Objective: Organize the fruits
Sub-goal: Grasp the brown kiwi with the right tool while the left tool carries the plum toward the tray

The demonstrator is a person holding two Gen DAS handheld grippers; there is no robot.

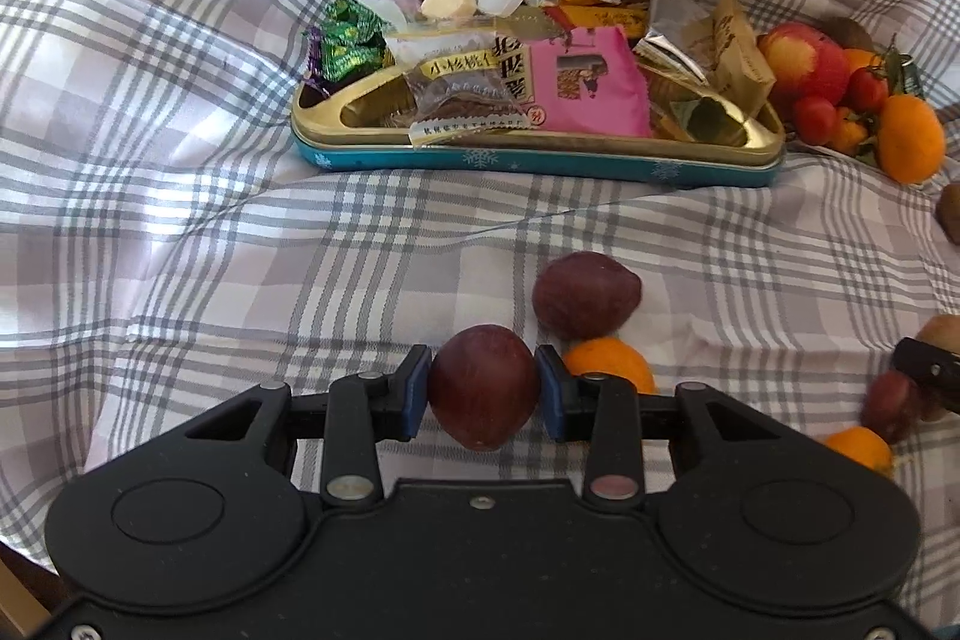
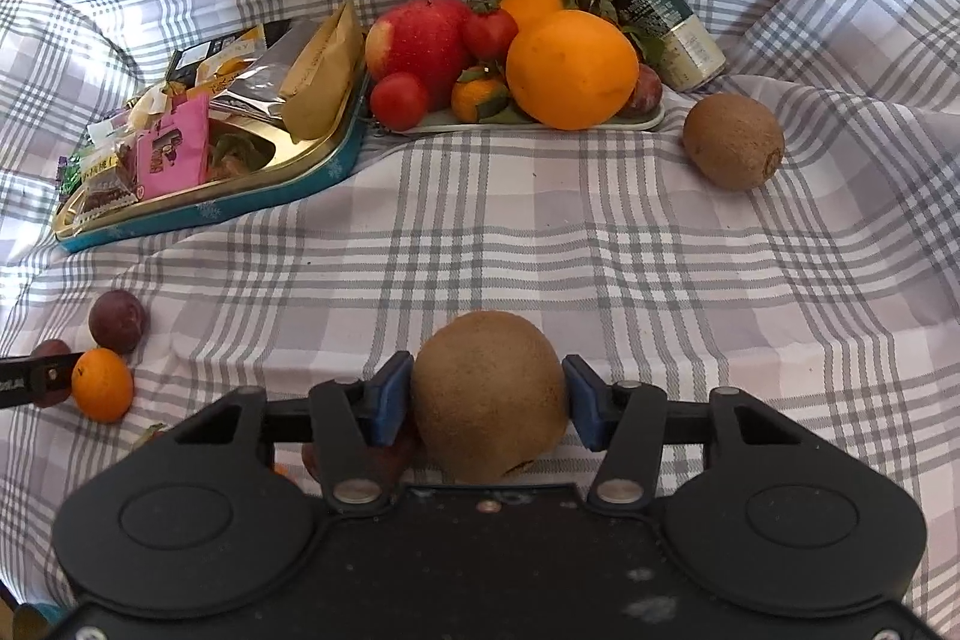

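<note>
Left wrist view: left gripper is closed on a plum, pads at its widest part, low over the cloth; smooth, soft skin probably bruises, so a light squeeze suits. Right wrist view: right gripper clamps a kiwi across its middle; fuzzy, firmish, unlikely to slip. Fruit plate lies ahead.

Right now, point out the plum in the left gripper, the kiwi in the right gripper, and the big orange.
plum (image 1: 483, 388), left wrist view, middle of its skin.
kiwi (image 2: 489, 397), right wrist view, centre of its fuzzy face.
big orange (image 2: 571, 69), right wrist view, middle of its peel.
</note>
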